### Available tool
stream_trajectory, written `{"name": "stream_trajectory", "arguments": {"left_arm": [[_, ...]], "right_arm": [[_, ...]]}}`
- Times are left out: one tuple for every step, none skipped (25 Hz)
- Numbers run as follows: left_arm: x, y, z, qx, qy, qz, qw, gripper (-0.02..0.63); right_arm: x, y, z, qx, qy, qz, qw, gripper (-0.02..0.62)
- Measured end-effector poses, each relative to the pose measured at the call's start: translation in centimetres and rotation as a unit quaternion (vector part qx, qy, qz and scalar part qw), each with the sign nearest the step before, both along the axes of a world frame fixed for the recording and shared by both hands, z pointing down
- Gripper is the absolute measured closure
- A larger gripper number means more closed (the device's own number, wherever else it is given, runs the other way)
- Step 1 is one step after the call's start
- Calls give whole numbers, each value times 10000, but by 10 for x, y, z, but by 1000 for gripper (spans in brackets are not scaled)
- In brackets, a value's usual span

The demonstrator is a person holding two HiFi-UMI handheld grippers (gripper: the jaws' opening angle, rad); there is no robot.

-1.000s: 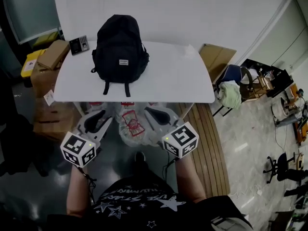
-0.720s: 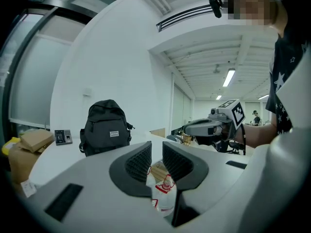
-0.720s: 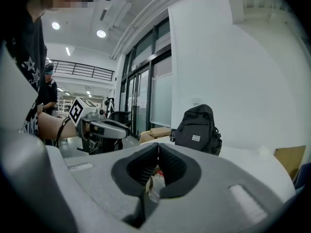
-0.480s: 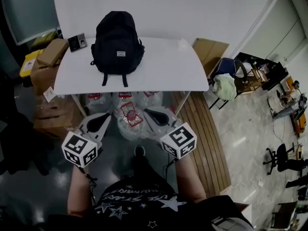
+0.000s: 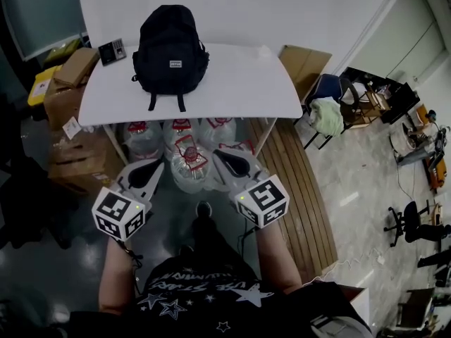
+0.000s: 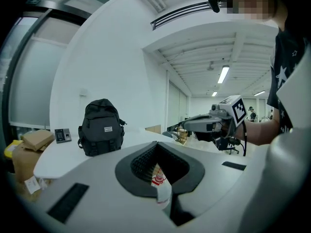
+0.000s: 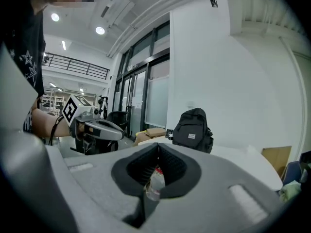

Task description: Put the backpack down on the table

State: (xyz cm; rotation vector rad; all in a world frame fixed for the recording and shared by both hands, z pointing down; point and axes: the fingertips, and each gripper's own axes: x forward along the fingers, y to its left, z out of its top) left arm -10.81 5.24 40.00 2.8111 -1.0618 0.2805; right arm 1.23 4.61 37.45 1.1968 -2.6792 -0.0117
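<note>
Jaws on your left gripper (image 5: 151, 167) and right gripper (image 5: 225, 158) are closed, empty. Black fabric backpack (image 5: 170, 48) stands upright on the white table (image 5: 239, 83) well ahead; bump it and it might topple.

A white wall (image 5: 268, 9) closes the far side, with the white table (image 5: 239, 83) against it. Cardboard boxes (image 5: 74, 69) pile up at the far left. The near floor (image 5: 42, 273) is dark and glossy. Wooden planks (image 5: 296, 182) and pale tiles (image 5: 352, 182) lie to the right. Strip lights (image 6: 223, 74) glow overhead.
</note>
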Motion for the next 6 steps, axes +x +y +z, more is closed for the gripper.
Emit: {"name": "stream_trajectory", "arguments": {"left_arm": [[-1,2,0,20,-11,-13,10000,598],[-2,4,0,38,-14,-26,10000,598],[-4,7,1,49,-15,-38,10000,598],[-5,9,1,54,-16,-48,10000,598],[-6,11,2,55,-18,-56,10000,598],[-7,14,2,55,-21,-64,10000,598]], "right_arm": [[-1,3,1,4,2,5,10000,594],[-2,6,1,9,4,4,10000,594],[-3,9,2,13,7,-2,10000,594],[-4,12,2,16,12,-11,10000,594],[-6,15,3,16,18,-22,10000,594],[-7,18,3,16,24,-33,10000,594]]}}
